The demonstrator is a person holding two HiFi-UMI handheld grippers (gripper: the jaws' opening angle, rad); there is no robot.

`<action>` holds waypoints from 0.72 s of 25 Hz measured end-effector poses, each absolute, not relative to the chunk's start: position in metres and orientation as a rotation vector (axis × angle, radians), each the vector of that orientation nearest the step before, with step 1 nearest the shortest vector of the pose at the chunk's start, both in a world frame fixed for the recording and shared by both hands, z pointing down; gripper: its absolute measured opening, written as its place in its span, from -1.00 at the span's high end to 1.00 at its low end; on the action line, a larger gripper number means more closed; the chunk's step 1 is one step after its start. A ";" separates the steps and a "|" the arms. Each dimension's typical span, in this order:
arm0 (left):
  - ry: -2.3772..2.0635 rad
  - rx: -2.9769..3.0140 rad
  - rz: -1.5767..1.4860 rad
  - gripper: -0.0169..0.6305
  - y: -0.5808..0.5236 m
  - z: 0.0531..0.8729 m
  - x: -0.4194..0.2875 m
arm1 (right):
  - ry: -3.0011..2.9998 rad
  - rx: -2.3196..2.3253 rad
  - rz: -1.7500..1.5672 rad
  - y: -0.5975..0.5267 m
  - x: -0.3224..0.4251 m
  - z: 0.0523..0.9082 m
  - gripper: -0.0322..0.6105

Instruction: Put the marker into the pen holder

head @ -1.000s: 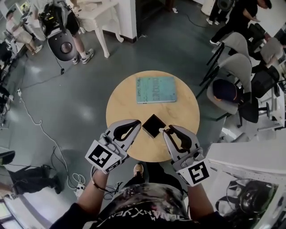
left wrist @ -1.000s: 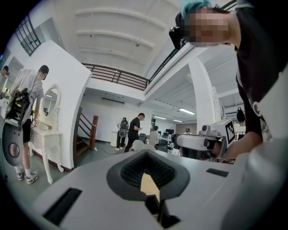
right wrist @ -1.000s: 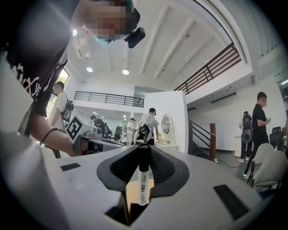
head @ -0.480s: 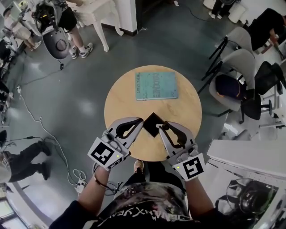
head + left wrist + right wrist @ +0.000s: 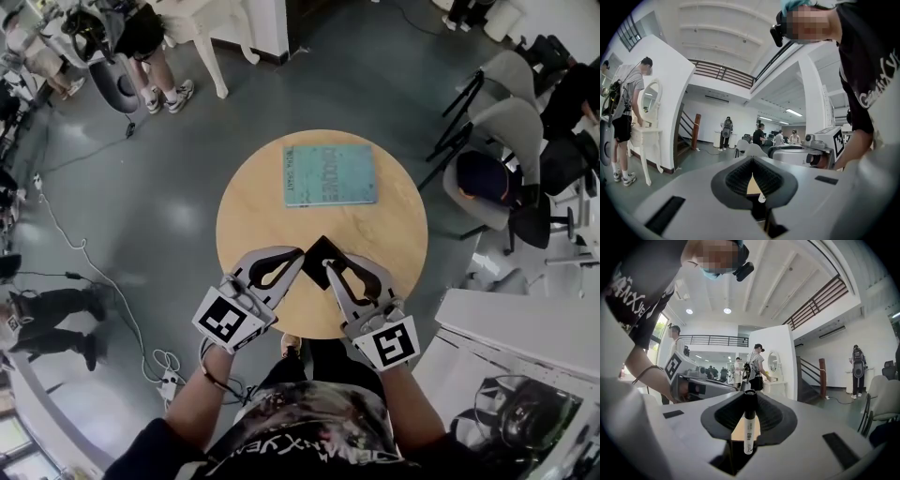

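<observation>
Right gripper (image 5: 330, 266): I read the jaws as partly closed and clamped on the marker (image 5: 748, 425), gripping the barrel just under the black cap.
Marker axis: upright in the right gripper view, cap at 12 o'clock, white end at 6 o'clock, crosswise to the jaws.
Left gripper (image 5: 297, 254): tips pressed together, nothing between them.
Holder (image 5: 320, 249): black and square, standing on the table (image 5: 253, 202) toward its 6 o'clock edge.
Key relation: in the head view the holder lies at 11 o'clock from the right tips, just beside them. The left tips flank it at 9 o'clock. Only 1 gripper carries the marker, the right.
Holder contents: the top reads plain black and nothing sticks out. I cannot tell what is inside.
Book (image 5: 328, 174): flat at the table's 12 o'clock, well apart from the holder.
Judgement: the marker is not yet in. Its white end must come over the opening, then go down. The risk is catching the rim and tipping the holder.
</observation>
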State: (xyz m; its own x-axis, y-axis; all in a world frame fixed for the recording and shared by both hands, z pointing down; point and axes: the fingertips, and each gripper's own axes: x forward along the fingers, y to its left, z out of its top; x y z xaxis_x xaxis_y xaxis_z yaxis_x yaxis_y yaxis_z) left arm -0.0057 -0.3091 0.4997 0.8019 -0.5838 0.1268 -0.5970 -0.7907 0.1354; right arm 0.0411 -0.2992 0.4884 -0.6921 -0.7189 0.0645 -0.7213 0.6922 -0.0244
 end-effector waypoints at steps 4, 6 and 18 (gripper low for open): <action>-0.919 2.807 0.127 0.88 -0.312 0.512 -0.003 | -2.826 1.212 0.081 -0.303 0.041 0.504 0.67; -0.912 2.801 0.139 0.88 -0.313 0.517 -0.001 | -2.823 1.221 0.098 -0.304 0.042 0.511 0.67; -0.900 2.766 0.172 0.88 -0.317 0.542 0.003 | -2.782 1.220 0.165 -0.308 0.040 0.553 0.67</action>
State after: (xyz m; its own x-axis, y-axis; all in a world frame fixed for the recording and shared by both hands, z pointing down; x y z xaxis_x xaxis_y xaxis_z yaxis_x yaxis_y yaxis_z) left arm 0.0035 -0.3167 0.5425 0.8047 -0.5656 0.1807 -0.5923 -0.7857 0.1786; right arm 0.0403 -0.3084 0.5527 -0.6741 -0.7263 0.1344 -0.7371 0.6732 -0.0591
